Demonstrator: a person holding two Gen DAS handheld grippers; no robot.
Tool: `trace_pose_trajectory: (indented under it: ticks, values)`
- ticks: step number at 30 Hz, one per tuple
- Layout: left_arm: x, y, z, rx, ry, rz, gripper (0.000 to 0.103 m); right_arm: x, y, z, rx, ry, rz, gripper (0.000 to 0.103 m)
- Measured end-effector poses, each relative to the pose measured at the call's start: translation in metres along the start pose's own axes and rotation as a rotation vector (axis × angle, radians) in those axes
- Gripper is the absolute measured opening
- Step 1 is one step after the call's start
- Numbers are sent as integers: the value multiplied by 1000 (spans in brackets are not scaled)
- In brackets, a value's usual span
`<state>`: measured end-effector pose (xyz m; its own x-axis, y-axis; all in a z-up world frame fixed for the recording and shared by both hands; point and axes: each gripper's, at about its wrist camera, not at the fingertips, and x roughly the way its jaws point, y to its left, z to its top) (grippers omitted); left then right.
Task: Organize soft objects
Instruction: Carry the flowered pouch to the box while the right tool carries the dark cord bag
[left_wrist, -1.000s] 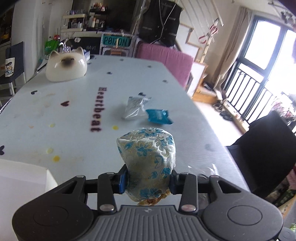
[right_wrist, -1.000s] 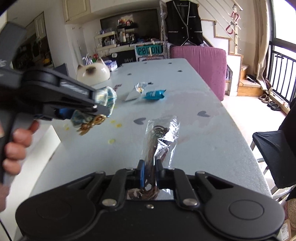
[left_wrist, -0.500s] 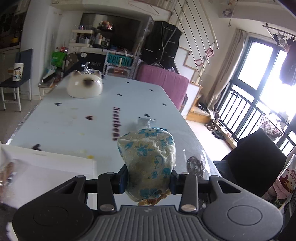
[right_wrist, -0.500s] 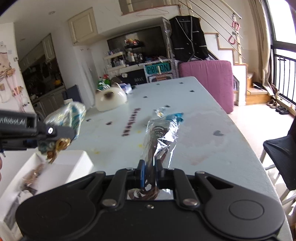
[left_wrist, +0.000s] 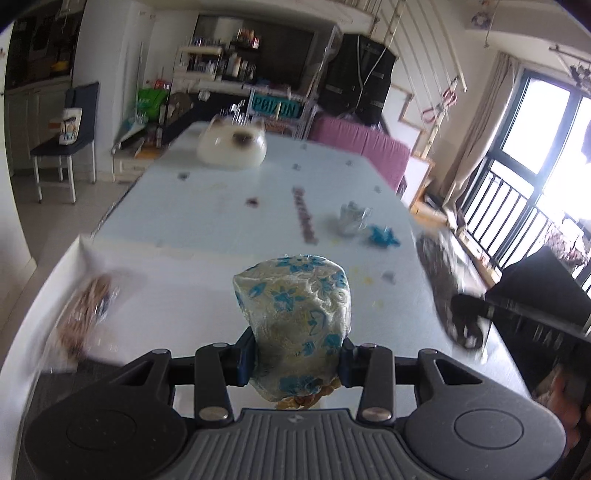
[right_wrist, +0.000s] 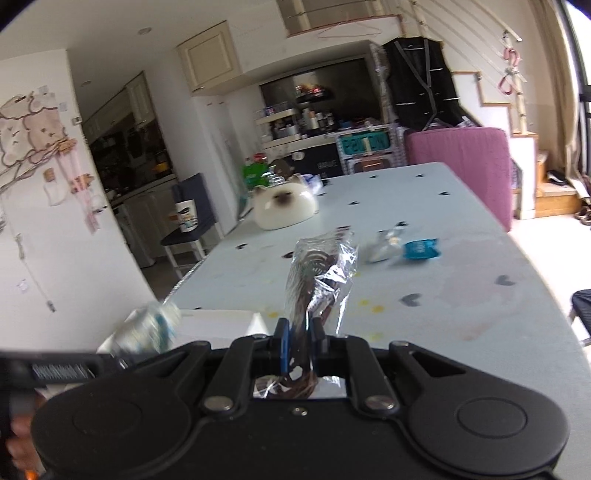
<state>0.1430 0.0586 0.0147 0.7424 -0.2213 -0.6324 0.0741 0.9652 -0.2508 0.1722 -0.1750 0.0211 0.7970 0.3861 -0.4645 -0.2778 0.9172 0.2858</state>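
Note:
My left gripper (left_wrist: 297, 360) is shut on a blue-and-cream floral fabric pouch (left_wrist: 295, 314) and holds it above a white box (left_wrist: 155, 314) at the table's near end. A clear packet of brown items (left_wrist: 86, 310) lies blurred in the box's left part. My right gripper (right_wrist: 299, 341) is shut on a clear plastic bag of dark brown cords (right_wrist: 319, 273), held above the table. The pouch shows blurred in the right wrist view (right_wrist: 147, 328), and the bag at the right in the left wrist view (left_wrist: 443, 280).
On the pale blue table (right_wrist: 461, 280) lie a silver wrapper (right_wrist: 384, 247) and a blue packet (right_wrist: 421, 249). A cream cat-head plush (right_wrist: 284, 206) sits at the far end. A purple chair (right_wrist: 461, 166) stands beyond the table, a black chair (left_wrist: 535, 291) to its right.
Both grippers have lifted and swung left. The left one now holds the pouch over the white box, and the right one has followed with its bag.

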Motion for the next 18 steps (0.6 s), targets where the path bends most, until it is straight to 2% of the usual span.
trace_pose_trajectory:
  ticks: [9,18]
  values:
    - [24,27,-34,-1,155,-11,43,31,43,1,6,58,99,12]
    - [39,39,-56,29,220,-10,44,74,83,-1,114,141,192,12]
